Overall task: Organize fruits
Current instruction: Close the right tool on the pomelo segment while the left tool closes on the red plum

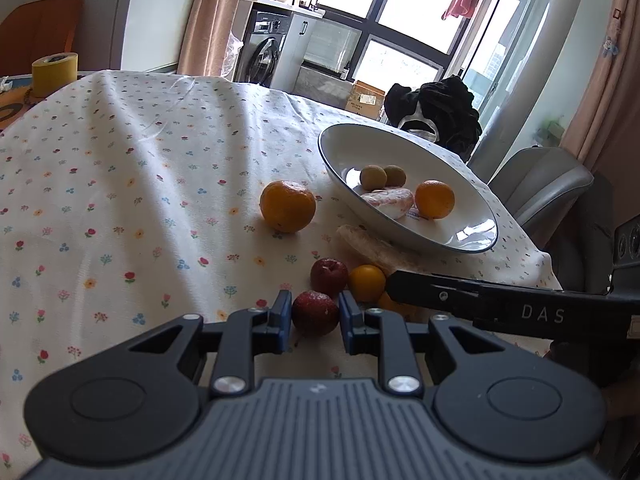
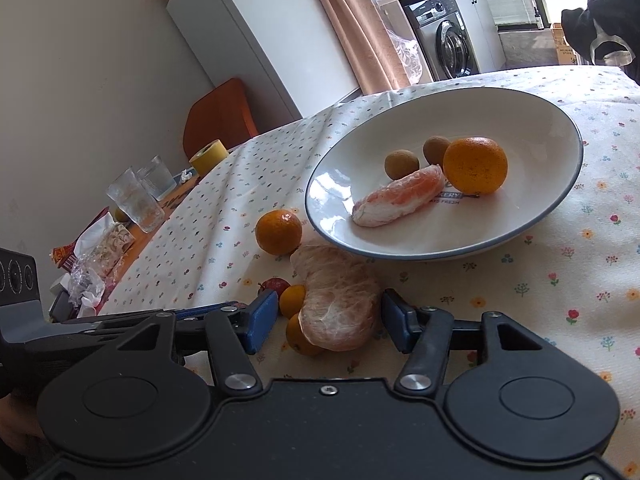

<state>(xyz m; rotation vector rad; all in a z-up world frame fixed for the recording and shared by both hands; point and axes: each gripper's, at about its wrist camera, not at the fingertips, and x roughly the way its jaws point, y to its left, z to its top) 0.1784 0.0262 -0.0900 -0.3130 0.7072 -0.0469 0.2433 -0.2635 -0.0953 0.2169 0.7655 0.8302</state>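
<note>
A white bowl (image 1: 472,236) (image 2: 560,120) holds a mandarin (image 1: 435,199) (image 2: 475,165), a pomelo segment (image 1: 390,201) (image 2: 400,196) and two small brown fruits (image 1: 373,177). On the cloth lie a mandarin (image 1: 287,205) (image 2: 279,232), a big pomelo segment (image 1: 376,246) (image 2: 340,304), two small red apples and small oranges (image 1: 367,282). My left gripper (image 1: 314,314) is open around the near red apple (image 1: 315,313), pads close to its sides. My right gripper (image 2: 330,318) is open around the big pomelo segment.
A floral tablecloth (image 1: 140,184) covers the table. A yellow tape roll (image 1: 54,73), glasses (image 2: 134,200) and wrappers (image 2: 100,256) sit at the far left edge. A dark garment (image 1: 440,112) hangs on a chair beyond the bowl.
</note>
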